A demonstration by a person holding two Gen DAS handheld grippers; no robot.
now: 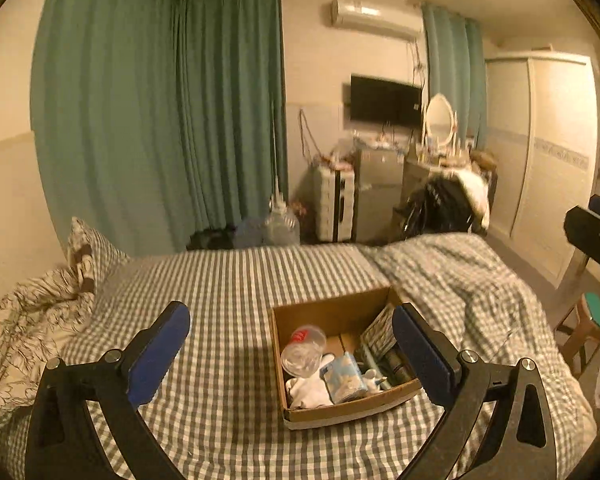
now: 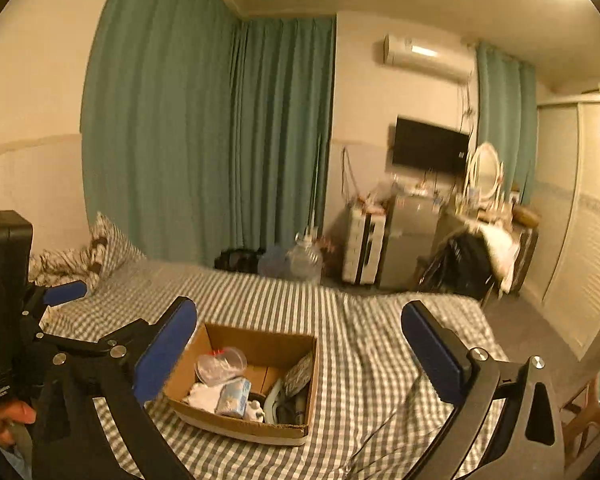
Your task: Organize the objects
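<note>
Your left hand-held gripper (image 1: pixel 290 354) hangs above the bed (image 1: pixel 228 280) with its blue-padded fingers (image 1: pixel 160 354) spread wide, nothing between them. Your right hand-held gripper (image 2: pixel 300 352) is spread just as wide and just as empty, held above the checked sheet. The cardboard box (image 1: pixel 340 412) sits open on that sheet, toward the near edge of the bed, and both views look down into it. Inside, a clear plastic cup (image 1: pixel 304 350) with a red label lies tilted against the left wall. Just below it sits a white cloth bundle (image 1: pixel 306 390), touching a small light-blue printed carton (image 1: pixel 346 376). The right half of the box holds darker items (too jumbled and blurred to name) and a patterned packet (image 1: pixel 380 332) leaning on the right wall. In the right wrist view, your left gripper's body (image 2: pixel 8 280) shows at the left border, well apart from the box (image 2: pixel 244 424). Rumpled pillows (image 1: pixel 84 256) lie at the far left end of the bed. Green curtains (image 1: pixel 160 100) cover the wall behind.
</note>
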